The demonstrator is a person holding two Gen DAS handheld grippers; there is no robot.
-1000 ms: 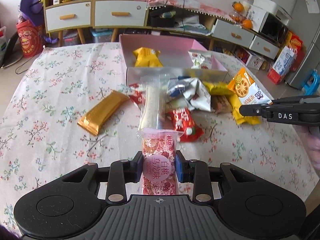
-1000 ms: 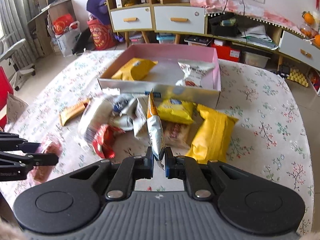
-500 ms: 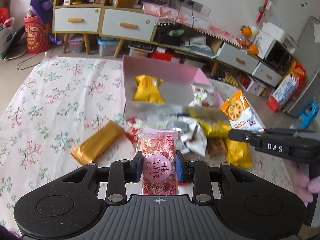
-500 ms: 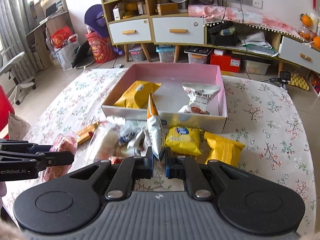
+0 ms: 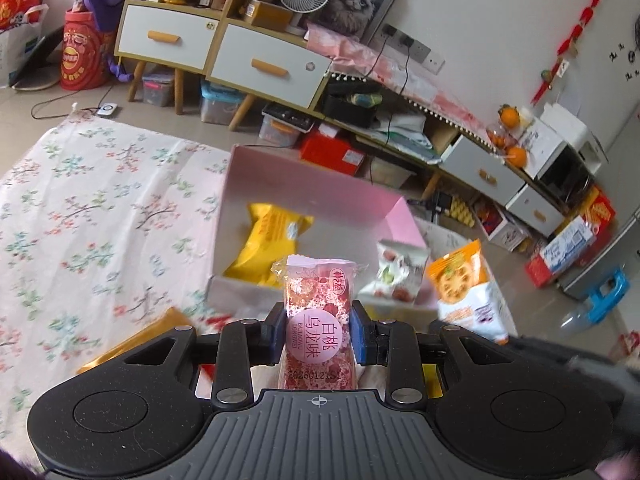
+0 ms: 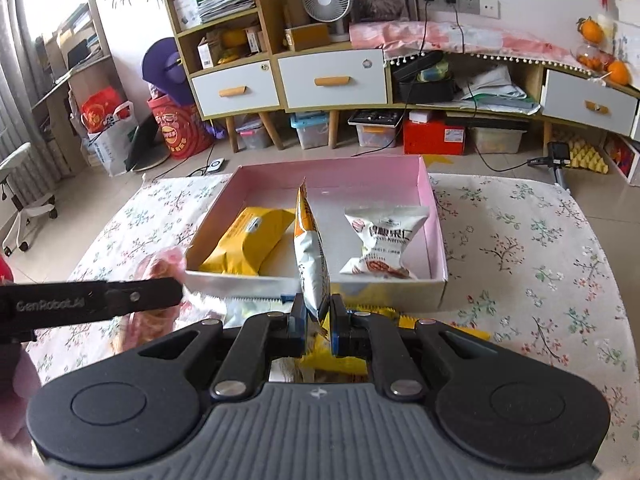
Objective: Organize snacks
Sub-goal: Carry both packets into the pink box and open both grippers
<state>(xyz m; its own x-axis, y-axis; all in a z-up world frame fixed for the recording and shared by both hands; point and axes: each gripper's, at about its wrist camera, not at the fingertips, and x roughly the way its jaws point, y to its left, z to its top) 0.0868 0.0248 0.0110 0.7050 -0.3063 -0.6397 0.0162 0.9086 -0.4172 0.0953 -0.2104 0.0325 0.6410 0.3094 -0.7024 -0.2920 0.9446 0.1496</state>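
Room: cluttered living room with white-drawer cabinets, a fan and a cat picture behind; a desk [image 6: 540,240] under a flowered cloth carries the snacks.
Left hand-held gripper [image 5: 319,334]: pinching an upright pink packet [image 5: 319,312] by its sides, now held in front of the box's near wall.
Right hand-held gripper [image 6: 316,318]: pressed tight on the bottom corner of an orange-and-white bag [image 6: 310,252], which stands edge-on over the box's near wall.
Change: a second ago both packets hung over the loose pile on the desk; both have since been carried up and forward, so the box now fills the middle of each view.
Meaning: my reading is that both snacks are in the carry stage, close to release; the next step would be to clear the near wall and let go inside.
Box [image 6: 436,216]: one, pink inside, open, on the desk.
In the box: two snacks, a yellow packet [image 6: 248,244] on the left and a white packet [image 6: 382,242] on the right, apart.
In the grippers: two, one each.
Left on the desk: a gold bar [image 5: 132,344] near the left gripper and bits of yellow wrappers [image 6: 404,320] under the right one; the rest is hidden, so no full count.
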